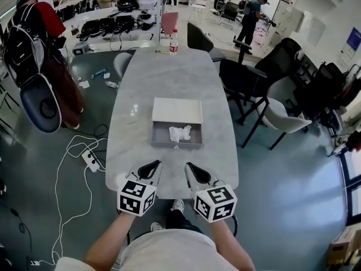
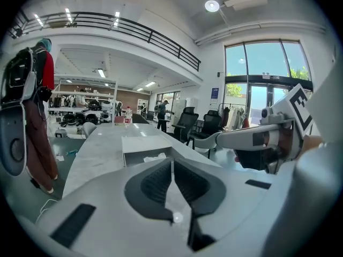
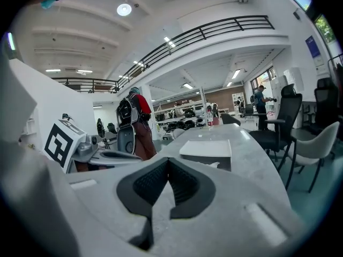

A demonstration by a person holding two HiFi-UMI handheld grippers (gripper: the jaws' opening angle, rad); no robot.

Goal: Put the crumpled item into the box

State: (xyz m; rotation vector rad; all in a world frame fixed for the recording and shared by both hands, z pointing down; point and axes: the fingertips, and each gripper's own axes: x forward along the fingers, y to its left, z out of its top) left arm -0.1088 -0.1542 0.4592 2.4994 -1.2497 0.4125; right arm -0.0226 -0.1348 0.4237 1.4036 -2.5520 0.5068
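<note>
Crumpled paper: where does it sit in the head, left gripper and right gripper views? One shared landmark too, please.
Head view: crumpled paper mid-frame, inside the open box.
Left gripper view: left of centre, just below mid-height, partly hidden.
Right gripper view: right of centre, below mid-height, partly hidden.
Shared landmark: the white lid, directly behind the paper in all three.

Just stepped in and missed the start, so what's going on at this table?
A person at the near end of the grey table holds a claw in each hand. The left claw and right claw are both shut on nothing, over the table's near edge. The crumpled white item lies inside the open box mid-table, apart from both claws, so the job looks done.
</note>
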